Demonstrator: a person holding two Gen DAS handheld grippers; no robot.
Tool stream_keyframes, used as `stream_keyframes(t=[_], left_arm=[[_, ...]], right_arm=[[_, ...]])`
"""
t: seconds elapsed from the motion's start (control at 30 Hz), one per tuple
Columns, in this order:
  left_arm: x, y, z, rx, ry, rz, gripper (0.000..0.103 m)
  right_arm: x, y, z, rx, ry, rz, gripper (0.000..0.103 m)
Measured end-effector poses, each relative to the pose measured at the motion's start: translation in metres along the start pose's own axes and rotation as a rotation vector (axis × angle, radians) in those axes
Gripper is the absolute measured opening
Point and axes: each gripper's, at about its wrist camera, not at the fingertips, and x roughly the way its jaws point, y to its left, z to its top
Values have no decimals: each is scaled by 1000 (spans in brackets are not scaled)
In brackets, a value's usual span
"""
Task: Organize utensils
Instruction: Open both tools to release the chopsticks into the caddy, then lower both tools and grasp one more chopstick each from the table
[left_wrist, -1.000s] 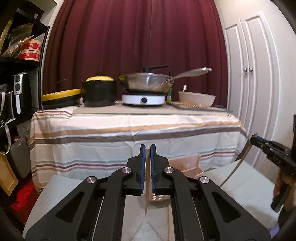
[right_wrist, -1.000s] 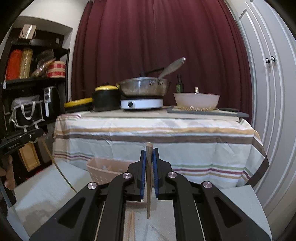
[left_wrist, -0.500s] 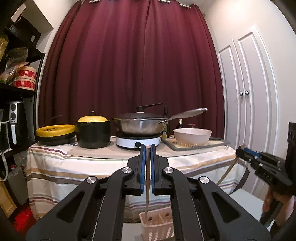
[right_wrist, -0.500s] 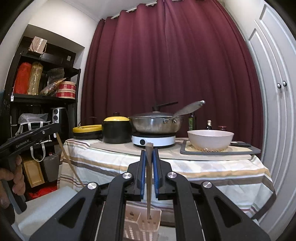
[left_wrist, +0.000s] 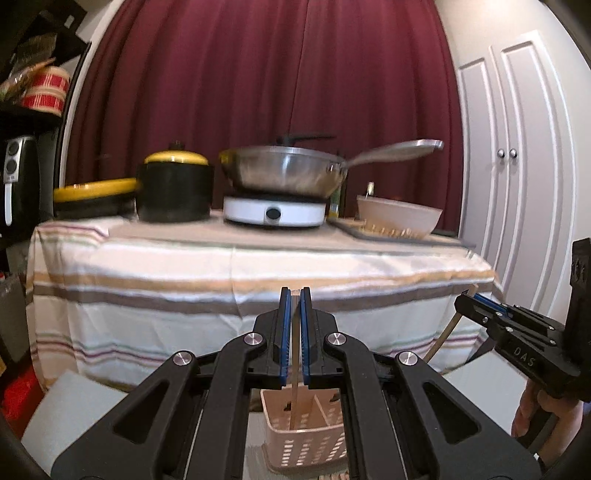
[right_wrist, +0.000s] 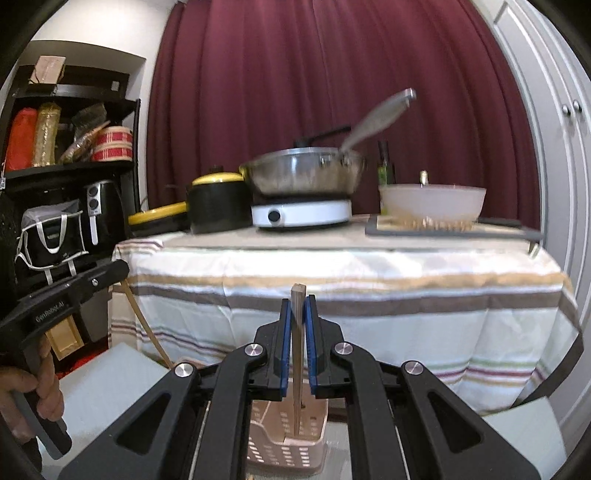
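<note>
- Each gripper holds one wooden chopstick upright over the pink utensil caddy (left_wrist: 306, 439), which stands on the low white surface (right_wrist: 110, 384) in front of the draped table.
- The left gripper (left_wrist: 294, 295) is clamped on the left chopstick (left_wrist: 294, 391); its lower end hangs down into the caddy, seemingly in a near compartment, though which one I cannot tell for sure.
- The right gripper (right_wrist: 297, 301) is pinched on the right chopstick (right_wrist: 297, 354), whose blunt top pokes just above the blue pads (right_wrist: 284, 343) and whose tip dips toward the caddy (right_wrist: 288, 439) below.
- To do this step well, I'd say each stick should stay vertical and centred over a single cell, go down until its tip is well inside the walls, and only then be let go; releasing high risks a bounce off a divider.
- The two sticks probably belong in the same cell, so the hands should come in one after the other and not crowd each other.
- The caddy looks light and slotted; a sideways nudge could slide or tip it.
- Behind the caddy, the table wears a striped cloth (left_wrist: 236, 288).
- On it, beyond the caddy: a steel wok (left_wrist: 284, 173) on a white burner (left_wrist: 275, 210), a black pot (left_wrist: 173, 192) with a yellow lid, and a pale bowl (right_wrist: 432, 199) on a tray.
- Further back hangs a maroon curtain (left_wrist: 258, 74); white cupboard doors (left_wrist: 517, 147) stand to one side, dark shelves (right_wrist: 66, 170) to the other.
</note>
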Motion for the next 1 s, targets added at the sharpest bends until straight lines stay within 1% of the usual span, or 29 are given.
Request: stream_keyframes(t=[0.13, 0.2, 0.27, 0.33, 0.4, 0.43, 0.53, 0.57, 0.7, 0.87, 1.0], left_arm=[[9, 0, -14, 13, 44, 7, 6], [10, -2, -17, 27, 52, 10, 12], [8, -2, -18, 29, 53, 10, 37], [1, -2, -18, 19, 39, 9, 48], [-8, -1, -17, 23, 25, 18, 52], [-11, -1, -17, 25, 21, 23, 57], [-26, -1, -16, 25, 11, 28, 61], [-33, -1, -17, 22, 8, 31, 64], [-56, 0, -24, 19, 3, 42, 65], [-82, -2, -47, 32, 24, 58, 65], [-103, -4, -77, 46, 62, 80, 65]], right_arm=[[10, -3, -12, 13, 41, 4, 8], [11, -3, -15, 11, 53, 4, 9], [9, -2, -15, 5, 48, 0, 17], [4, -2, -13, 0, 34, -11, 41], [-3, -2, -11, -2, 18, -19, 47], [-9, -2, -9, -7, 9, -24, 49], [-25, -2, -7, -7, -9, -29, 55], [-29, -2, -7, -6, -13, -30, 55], [-52, -1, -12, -7, -15, -40, 56], [-83, -1, -37, -10, 12, -68, 56], [-104, -1, -65, -3, 41, -90, 56]])
